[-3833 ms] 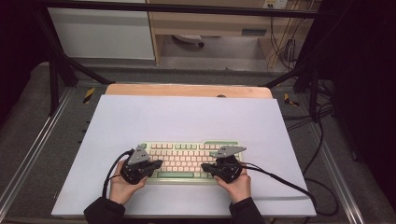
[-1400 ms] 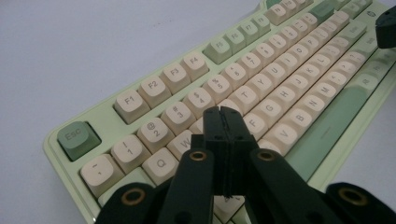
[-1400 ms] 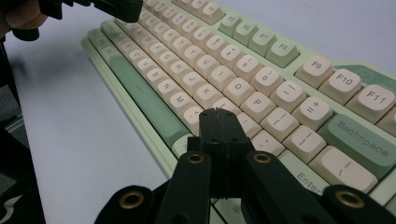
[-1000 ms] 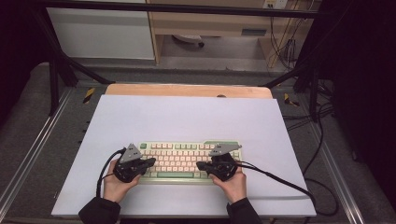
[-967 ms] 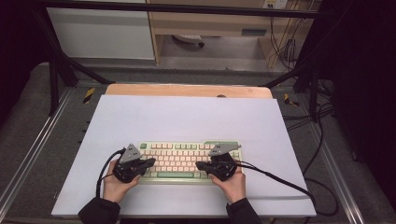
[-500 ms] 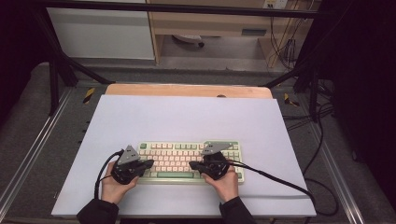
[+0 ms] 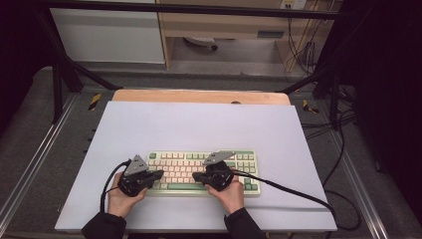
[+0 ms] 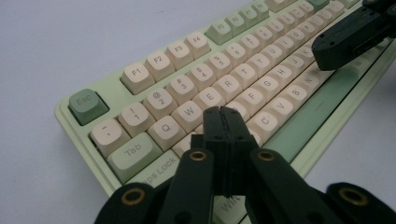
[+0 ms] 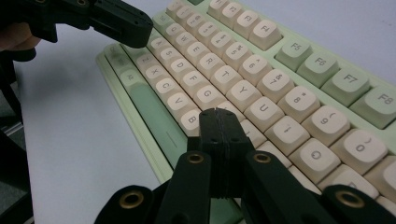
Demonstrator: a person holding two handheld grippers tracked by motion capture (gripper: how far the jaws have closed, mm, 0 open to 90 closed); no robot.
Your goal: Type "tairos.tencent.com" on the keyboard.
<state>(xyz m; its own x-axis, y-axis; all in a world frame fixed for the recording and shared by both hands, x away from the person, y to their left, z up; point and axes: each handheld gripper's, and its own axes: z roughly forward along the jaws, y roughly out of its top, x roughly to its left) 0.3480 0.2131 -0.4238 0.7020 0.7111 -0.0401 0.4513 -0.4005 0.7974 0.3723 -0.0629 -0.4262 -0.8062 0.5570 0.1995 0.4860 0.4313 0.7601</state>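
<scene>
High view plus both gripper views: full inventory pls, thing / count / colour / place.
keyboard: 1, pale green case with cream and green keys, near middle of the sheet
sheet: 1, white, covering most of the table
table: 1, wooden edge showing past the sheet's far side
cabinet: 1, white, on the floor beyond the table at the left
cables: several, dark, hanging far right
left tongs: 1, black, jaws shut, over the keyboard's left end
right tongs: 1, black, jaws shut, over the keys right of the middle
hands: 2, dark sleeves, at the near edge
</scene>
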